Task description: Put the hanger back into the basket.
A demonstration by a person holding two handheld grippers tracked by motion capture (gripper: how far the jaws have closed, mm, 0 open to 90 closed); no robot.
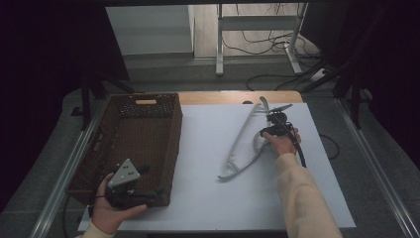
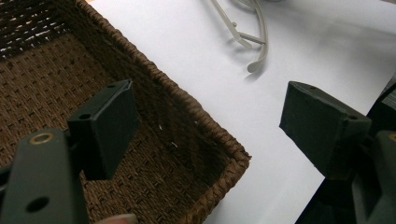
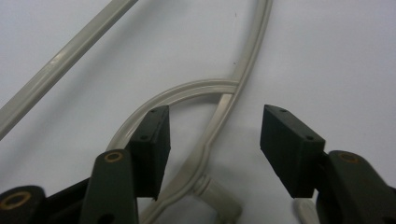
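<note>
Hanger (image 1: 242,144) is the thing to pick up here, a pale plastic one that lies flat on the white table (image 1: 208,198), a bit right of the middle of the high view. Its hook end points to the top of the frame.

At that hook end sits the right gripper (image 1: 271,125). In the right gripper view its two black jaws stand partly open, one on each side of the thin neck of the hanger, and the pads do not press on it. So nothing is held yet. This looks like the step of getting set for a grab.

At the lower left of the high view, the left gripper (image 1: 141,186) hangs over the near corner of the brown woven basket (image 1: 171,144). Its jaws are wide apart with nothing between them.

Next, the right jaws likely need to squeeze shut on the neck. Then the hanger could be lifted and carried left to the basket. It is long, so it may tip or swing when it goes up.
</note>
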